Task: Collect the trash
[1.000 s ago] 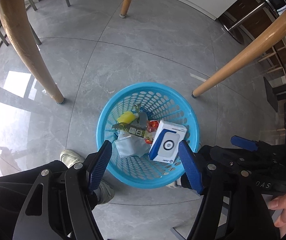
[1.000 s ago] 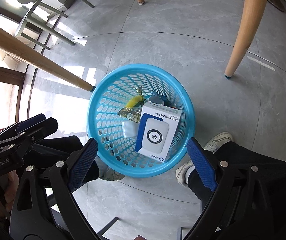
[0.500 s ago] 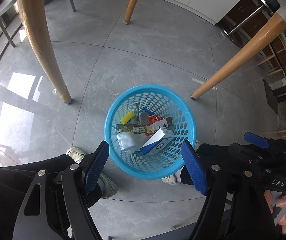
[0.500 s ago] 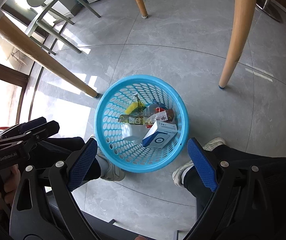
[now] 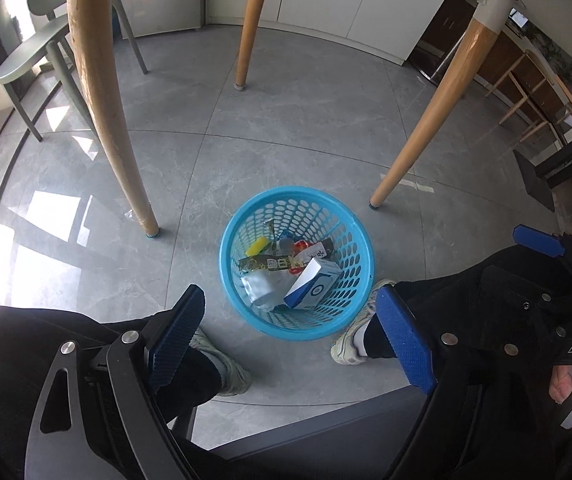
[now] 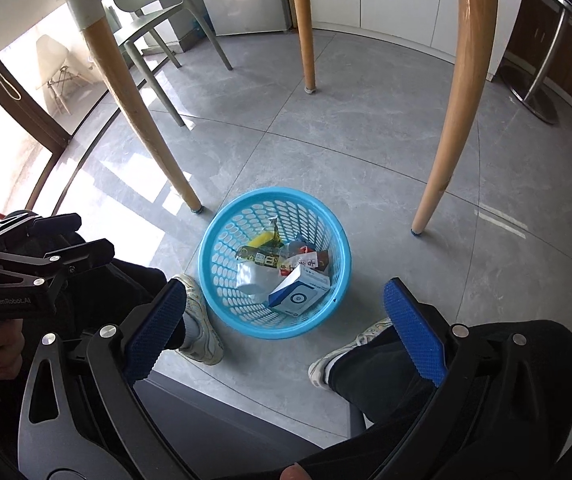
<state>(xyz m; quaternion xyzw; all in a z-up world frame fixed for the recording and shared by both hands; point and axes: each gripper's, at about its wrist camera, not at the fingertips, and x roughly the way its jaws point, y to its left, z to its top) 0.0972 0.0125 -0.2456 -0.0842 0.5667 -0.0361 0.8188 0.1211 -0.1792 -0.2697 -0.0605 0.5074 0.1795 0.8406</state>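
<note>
A round blue basket (image 5: 360,260) (image 6: 209,248) stands on the grey floor between the person's feet. Inside it lie a white-and-blue box (image 5: 314,290) (image 6: 300,292), a silver pouch (image 5: 259,286) (image 6: 251,276), a yellow piece (image 5: 257,245) and several wrappers. My left gripper (image 5: 290,308) hangs well above the basket, its jaws opening with nothing between them. My right gripper (image 6: 286,304) is also high above the basket, jaws opening and empty. The right gripper (image 5: 542,244) shows at the right edge of the left wrist view, the left gripper (image 6: 73,236) at the left of the right wrist view.
Wooden table legs (image 5: 97,92) (image 5: 426,136) (image 6: 450,120) stand around the basket. A pale green chair (image 5: 33,56) (image 6: 145,12) sits at the back left. The person's white shoes (image 5: 354,336) (image 6: 201,328) flank the basket, and a dark seat edge (image 5: 306,420) lies below.
Both grippers have risen away from the basket, which now looks smaller. The white-and-blue box has dropped from the top of the pile to lie tilted inside. Both pairs of jaws have widened.
</note>
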